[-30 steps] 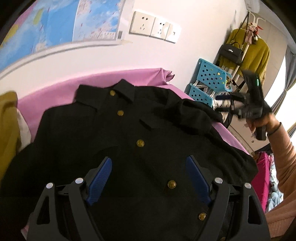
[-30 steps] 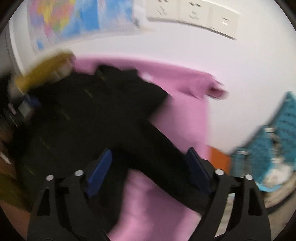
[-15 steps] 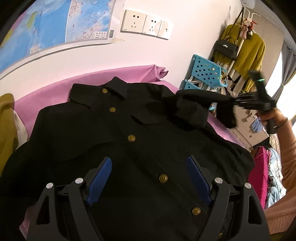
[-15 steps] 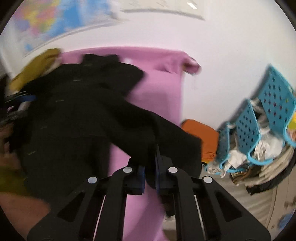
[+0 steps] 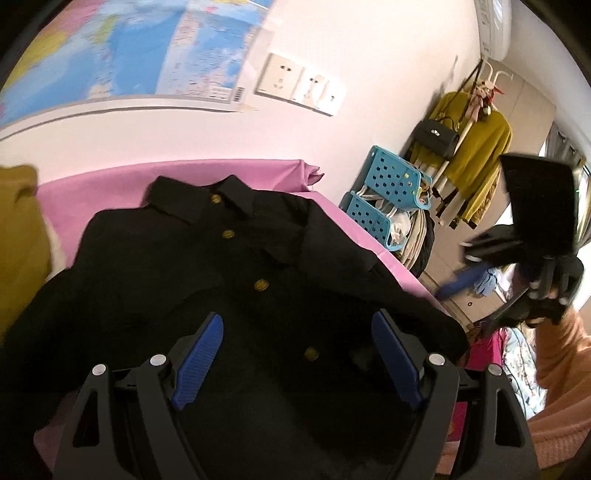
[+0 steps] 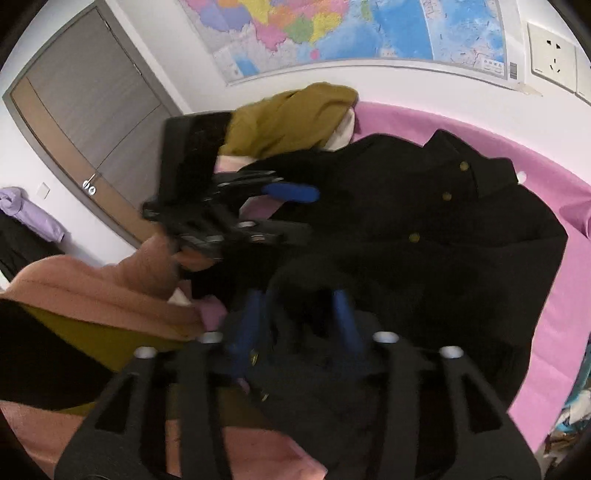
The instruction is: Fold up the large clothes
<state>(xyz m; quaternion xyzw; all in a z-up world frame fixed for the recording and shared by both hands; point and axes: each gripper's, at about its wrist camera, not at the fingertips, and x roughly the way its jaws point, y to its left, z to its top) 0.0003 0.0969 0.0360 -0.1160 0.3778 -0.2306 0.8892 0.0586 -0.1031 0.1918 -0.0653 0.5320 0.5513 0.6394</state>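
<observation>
my left gripper (image 5: 295, 354) hangs over the lower front of the black jacket (image 5: 236, 280), blue pads (image 5: 197, 356) spread wide w/ nothing between them, just above the cloth. the jacket lies face up on the pink sheet (image 5: 110, 181), collar toward the wall, gold buttons (image 5: 261, 284) in a line up the middle. its side toward the shelves looks folded in over the body, edge running along the sheet's rim.

my right gripper (image 6: 299, 321) sits low over the jacket (image 6: 424, 236) hem nearest me; its blue pads (image 6: 343, 321) are part way apart w/ a hump of black cloth bunched between them. frame is blurry there, so can't tell if the pads actually pinch it. from the left cam the right gripper (image 5: 543, 254) shows off past the sheet's edge, raised, blurred.

in the right cam the left gripper (image 6: 280, 210) shows side on above the jacket's far sleeve area, one blue pad (image 6: 291, 192) visible, my hand (image 6: 162, 262) in a peach sleeve behind it.

beyond the jacket: a mustard garment (image 6: 291, 118) heaped at the sheet's far corner. then the wall w/ a map (image 6: 351, 33) and sockets (image 5: 299, 86). off to the side, blue perforated shelves (image 5: 391, 195), and a coat rack (image 5: 476, 110) carrying mustard clothes and a black bag (image 5: 437, 138). grey door (image 6: 88, 107) farthest in the right cam.
</observation>
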